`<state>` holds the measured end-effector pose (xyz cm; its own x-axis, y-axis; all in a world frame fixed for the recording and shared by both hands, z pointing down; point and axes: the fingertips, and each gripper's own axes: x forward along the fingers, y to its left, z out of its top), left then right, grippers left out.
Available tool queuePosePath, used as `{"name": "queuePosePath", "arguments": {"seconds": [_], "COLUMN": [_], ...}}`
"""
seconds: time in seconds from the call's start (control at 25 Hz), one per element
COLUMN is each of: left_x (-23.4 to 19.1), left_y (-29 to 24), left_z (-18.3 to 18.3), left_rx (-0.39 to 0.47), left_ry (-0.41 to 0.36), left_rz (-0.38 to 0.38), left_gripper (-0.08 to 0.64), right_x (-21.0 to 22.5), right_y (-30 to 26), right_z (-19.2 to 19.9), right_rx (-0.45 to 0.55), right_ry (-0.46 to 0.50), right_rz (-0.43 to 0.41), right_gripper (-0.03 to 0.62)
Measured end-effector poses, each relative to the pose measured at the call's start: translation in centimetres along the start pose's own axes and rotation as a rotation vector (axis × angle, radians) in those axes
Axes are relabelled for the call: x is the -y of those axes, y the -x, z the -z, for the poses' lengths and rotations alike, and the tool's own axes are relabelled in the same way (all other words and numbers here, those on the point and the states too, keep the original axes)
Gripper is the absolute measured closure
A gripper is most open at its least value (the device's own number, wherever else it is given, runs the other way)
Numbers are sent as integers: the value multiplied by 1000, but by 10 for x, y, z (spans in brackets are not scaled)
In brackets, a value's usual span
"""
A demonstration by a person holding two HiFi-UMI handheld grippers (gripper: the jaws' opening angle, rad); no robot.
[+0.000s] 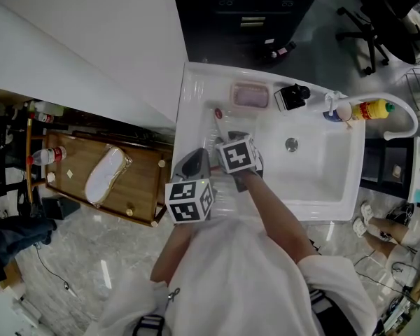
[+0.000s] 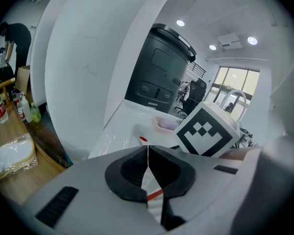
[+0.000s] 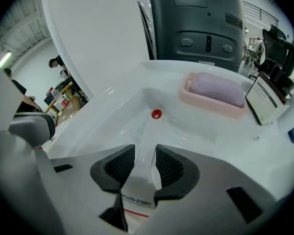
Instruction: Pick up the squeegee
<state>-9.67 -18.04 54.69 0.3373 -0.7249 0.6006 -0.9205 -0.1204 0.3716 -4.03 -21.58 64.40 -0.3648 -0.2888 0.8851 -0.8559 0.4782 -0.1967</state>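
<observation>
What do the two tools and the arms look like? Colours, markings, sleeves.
Both have light grey bodies with black ribbed pads: left tool, right tool. Each carries a white cube with black square markers: left cube, right cube. No cables show on them. The person wears a white short-sleeved shirt.
</observation>
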Motion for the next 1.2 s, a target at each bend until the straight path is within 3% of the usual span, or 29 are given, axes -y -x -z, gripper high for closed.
{"name": "queuePosePath", "arguments": {"seconds": [0.52,0.64,1.2], "left_x": [2,2,1], "left_y": [-6,-7,-5], "left_z": [1,-1,0], "left_rx": [-14,-14,-15], "left_ry": [-13,-15,-19], "left_rz": [5,6,0], "left_gripper": [532,532,532], "right_x": [-1,-5,-2], "right_y": [-2,-2,4], "right_z": [-4,-6,-7], "right_rx": [25,29,56], "right_ry": [-98,-89,-82], "right_rz": [-26,-54,-33], "right_gripper": [480,486,488]}}
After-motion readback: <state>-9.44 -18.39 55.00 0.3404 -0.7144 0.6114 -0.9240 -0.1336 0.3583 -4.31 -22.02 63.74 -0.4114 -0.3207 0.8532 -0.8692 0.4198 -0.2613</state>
